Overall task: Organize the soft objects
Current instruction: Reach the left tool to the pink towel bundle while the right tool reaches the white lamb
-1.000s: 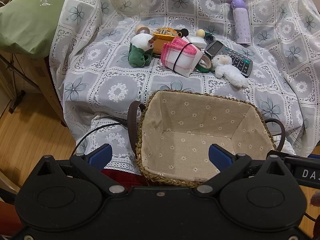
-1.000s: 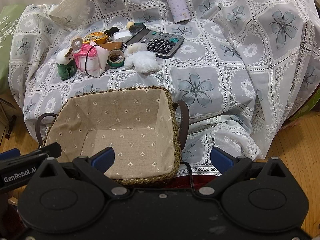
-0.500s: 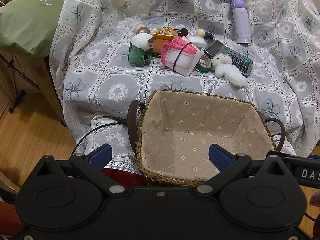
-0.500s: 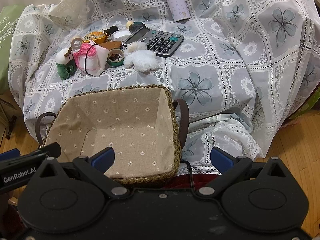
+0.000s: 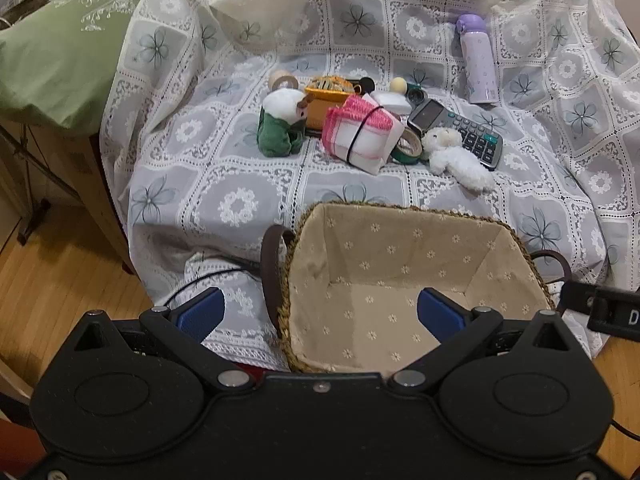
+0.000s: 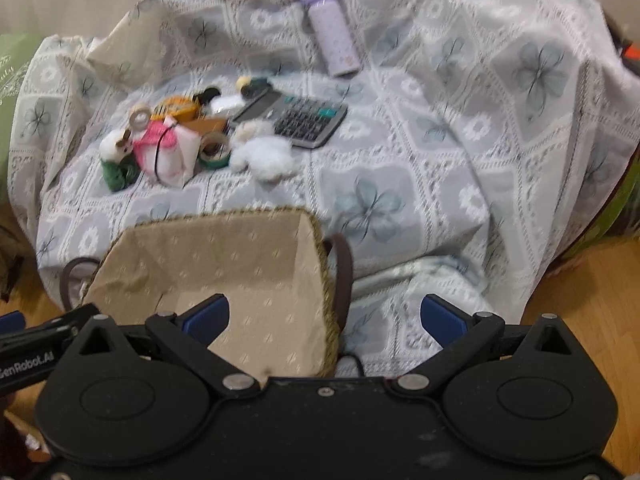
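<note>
Soft things lie clustered on the lace cloth (image 5: 240,168) beyond the lined wicker basket (image 5: 400,280): a white plush with green body (image 5: 280,124), a pink-edged folded cloth (image 5: 360,136) bound by a black band, and a fluffy white lamb (image 5: 456,156) against the calculator (image 5: 460,132). My left gripper (image 5: 320,312) and right gripper (image 6: 324,316) both gape wide, holding nothing. "Beauty" shows on the green pillow (image 5: 60,40); "GenRobot.AI" on the neighbouring gripper's side.

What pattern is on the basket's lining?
Beige with small white flowers, clearest in the left wrist view.

Lace-covered surface (image 5: 248,184) carries basket (image 5: 404,216), toys, calculator (image 5: 460,130).
</note>
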Demonstrator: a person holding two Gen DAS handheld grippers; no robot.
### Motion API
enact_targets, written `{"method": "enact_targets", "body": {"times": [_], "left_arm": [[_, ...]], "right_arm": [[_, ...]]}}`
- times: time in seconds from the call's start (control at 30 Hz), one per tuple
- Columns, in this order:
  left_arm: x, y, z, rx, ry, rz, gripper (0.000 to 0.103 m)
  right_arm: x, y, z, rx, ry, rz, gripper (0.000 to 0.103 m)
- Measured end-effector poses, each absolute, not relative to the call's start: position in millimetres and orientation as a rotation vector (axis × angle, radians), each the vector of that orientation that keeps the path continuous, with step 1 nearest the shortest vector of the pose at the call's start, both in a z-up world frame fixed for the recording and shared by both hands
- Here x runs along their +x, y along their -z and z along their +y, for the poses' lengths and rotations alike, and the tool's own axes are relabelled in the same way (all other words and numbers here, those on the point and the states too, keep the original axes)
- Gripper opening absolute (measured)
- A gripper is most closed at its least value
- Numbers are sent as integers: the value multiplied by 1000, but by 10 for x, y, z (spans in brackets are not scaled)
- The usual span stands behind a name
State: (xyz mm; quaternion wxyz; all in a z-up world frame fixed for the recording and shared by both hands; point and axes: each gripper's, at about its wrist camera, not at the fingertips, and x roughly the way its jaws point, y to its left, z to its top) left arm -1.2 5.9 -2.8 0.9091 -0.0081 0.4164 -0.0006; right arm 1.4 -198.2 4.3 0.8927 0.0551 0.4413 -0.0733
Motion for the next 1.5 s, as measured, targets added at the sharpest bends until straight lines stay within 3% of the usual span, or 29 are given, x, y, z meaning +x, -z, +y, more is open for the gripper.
{"method": "enact_targets", "body": {"times": [0.4, 0.57, 0.93, 1.5], "left_arm": [[135, 76, 43, -15, 2, 878, 99], [236, 56, 68, -25, -5, 889, 99], [635, -88, 191, -14, -64, 824, 99], [1682, 184, -7, 60, 92, 941, 99]], "right_arm": [[162, -230, -1802, -20, 168, 683, 102], [395, -221, -1842, 57, 110, 737, 98], [862, -57, -1945, 171, 53, 836, 97], [1572, 269, -2074, 249, 61, 932, 98]]}}
